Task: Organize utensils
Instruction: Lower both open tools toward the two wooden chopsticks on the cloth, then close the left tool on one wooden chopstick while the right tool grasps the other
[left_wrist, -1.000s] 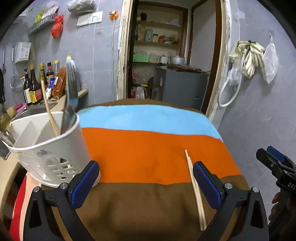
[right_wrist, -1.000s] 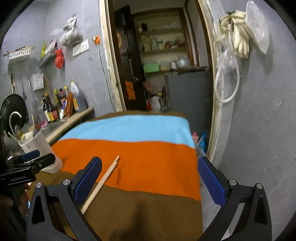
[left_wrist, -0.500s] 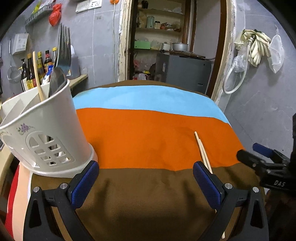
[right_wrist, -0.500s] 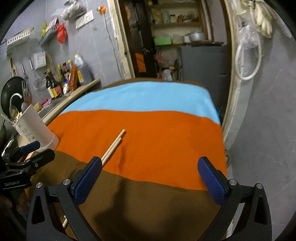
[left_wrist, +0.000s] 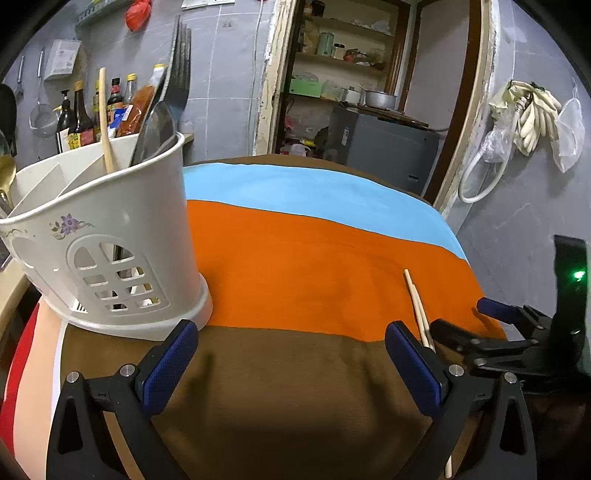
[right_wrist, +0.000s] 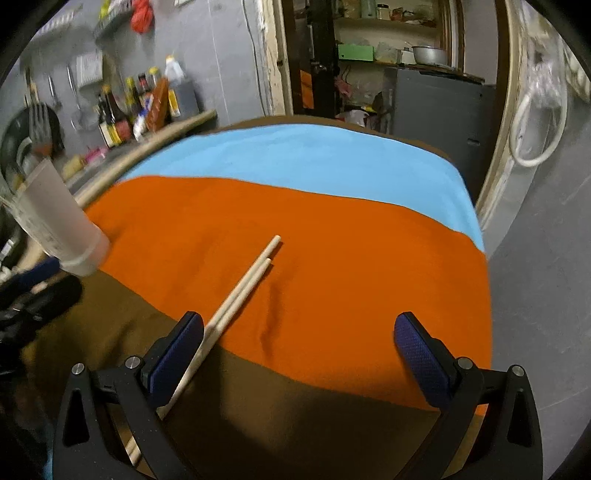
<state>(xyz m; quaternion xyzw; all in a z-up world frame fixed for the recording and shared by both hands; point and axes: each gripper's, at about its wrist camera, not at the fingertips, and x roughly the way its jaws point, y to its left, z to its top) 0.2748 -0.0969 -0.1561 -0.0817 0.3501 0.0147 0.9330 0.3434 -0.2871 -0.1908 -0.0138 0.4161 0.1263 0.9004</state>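
Grey tiled walls and an open doorway to a pantry (left_wrist: 347, 74) stand behind a desk covered by a striped cloth (left_wrist: 295, 266) of blue, orange and brown bands. Sauce bottles (left_wrist: 85, 118) line a counter at the far left.

Both grippers hover low over the brown band with jaws spread wide and nothing between them. The left gripper (left_wrist: 291, 363) has its left finger just beside the foot of the utensil holder (left_wrist: 110, 236), while its right finger hides part of the chopsticks (left_wrist: 417, 306). The right gripper (right_wrist: 299, 349) has its left finger lying over the pair of chopsticks (right_wrist: 240, 291); whether it touches them cannot be told.

The chopsticks lie side by side on the cloth, crossing from the orange band onto the brown.

The white holder stands on the cloth's left edge, divided into compartments. Its near-right compartment holds a fork (left_wrist: 181, 70), a spoon (left_wrist: 155, 129) and a single wooden chopstick (left_wrist: 105, 125).
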